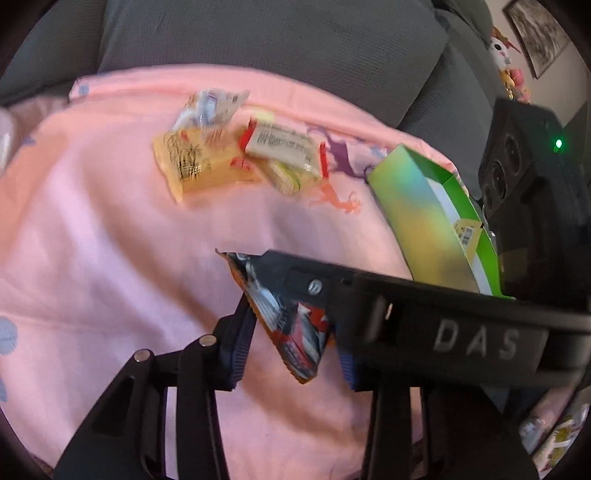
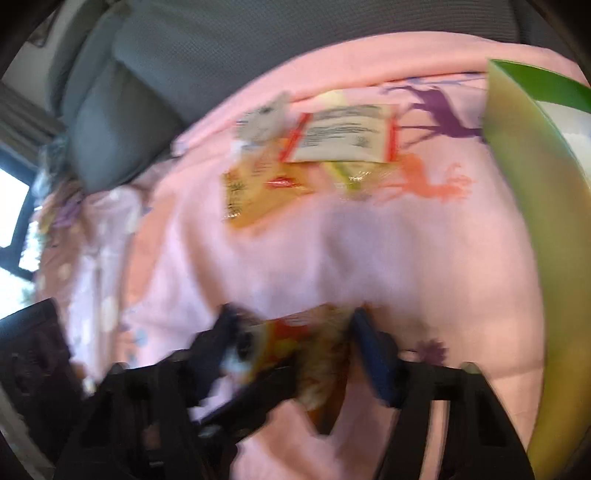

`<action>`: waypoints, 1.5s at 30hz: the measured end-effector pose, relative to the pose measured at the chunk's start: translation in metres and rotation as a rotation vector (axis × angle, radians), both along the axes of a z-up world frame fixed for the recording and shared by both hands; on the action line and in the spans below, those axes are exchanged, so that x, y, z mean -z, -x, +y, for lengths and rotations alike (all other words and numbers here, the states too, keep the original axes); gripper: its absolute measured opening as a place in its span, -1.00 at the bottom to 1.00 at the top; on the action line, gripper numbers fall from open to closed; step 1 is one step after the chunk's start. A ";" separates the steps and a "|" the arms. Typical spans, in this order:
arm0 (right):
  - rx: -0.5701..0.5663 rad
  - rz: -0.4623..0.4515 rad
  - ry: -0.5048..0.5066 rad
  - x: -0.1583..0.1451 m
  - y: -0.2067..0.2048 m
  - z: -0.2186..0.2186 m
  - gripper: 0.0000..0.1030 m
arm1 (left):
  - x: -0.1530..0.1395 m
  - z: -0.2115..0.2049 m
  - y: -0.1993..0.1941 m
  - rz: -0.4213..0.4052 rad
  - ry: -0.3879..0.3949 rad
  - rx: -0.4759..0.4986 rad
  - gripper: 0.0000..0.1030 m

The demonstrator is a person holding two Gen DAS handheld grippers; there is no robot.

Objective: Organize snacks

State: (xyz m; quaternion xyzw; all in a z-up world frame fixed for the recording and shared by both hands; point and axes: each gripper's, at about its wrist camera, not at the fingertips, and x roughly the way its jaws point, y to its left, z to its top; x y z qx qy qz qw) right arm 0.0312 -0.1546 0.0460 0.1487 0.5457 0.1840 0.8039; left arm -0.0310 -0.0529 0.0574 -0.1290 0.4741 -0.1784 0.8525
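An orange and blue snack packet (image 1: 291, 325) hangs between the fingers of my left gripper (image 1: 295, 332), above the pink blanket (image 1: 110, 240). My right gripper's finger (image 1: 369, 291) reaches across it from the right and touches its top. In the blurred right wrist view the same packet (image 2: 306, 354) sits between my right gripper's (image 2: 295, 332) fingers, with the left gripper's tip beside it. Which gripper bears it is unclear. A pile of snack packets (image 1: 236, 155) lies further back; it also shows in the right wrist view (image 2: 314, 155). A green open box (image 1: 432, 210) stands at the right, also in the right wrist view (image 2: 535, 221).
Grey sofa cushions (image 1: 258, 33) rise behind the blanket. A framed picture (image 1: 535, 33) and a plush toy (image 1: 502, 48) are at the far right. More packets (image 1: 554, 439) lie at the lower right edge. A window (image 2: 11, 206) is at the left.
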 end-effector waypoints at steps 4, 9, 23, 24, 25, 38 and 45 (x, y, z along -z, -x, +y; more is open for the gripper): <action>0.017 -0.101 0.026 -0.021 0.008 -0.003 0.15 | -0.019 -0.010 0.002 -0.068 -0.012 -0.002 -0.25; 0.062 -0.209 -0.049 -0.055 0.018 -0.031 0.15 | -0.055 -0.029 0.014 -0.195 -0.038 0.021 -0.25; 0.339 -0.390 -0.107 -0.107 0.042 -0.153 0.15 | -0.093 -0.150 0.005 -0.377 -0.060 0.231 -0.26; 0.353 -0.383 -0.112 -0.106 0.041 -0.159 0.15 | -0.091 -0.157 0.003 -0.371 -0.060 0.240 -0.26; 0.369 -0.373 -0.117 -0.103 0.040 -0.166 0.15 | -0.088 -0.163 -0.002 -0.361 -0.061 0.252 -0.26; 0.499 -0.204 -0.119 -0.058 0.012 -0.215 0.15 | -0.046 -0.209 -0.039 -0.200 -0.048 0.318 -0.25; 0.535 -0.139 -0.124 -0.043 0.011 -0.223 0.15 | -0.035 -0.209 -0.042 -0.168 -0.041 0.287 -0.21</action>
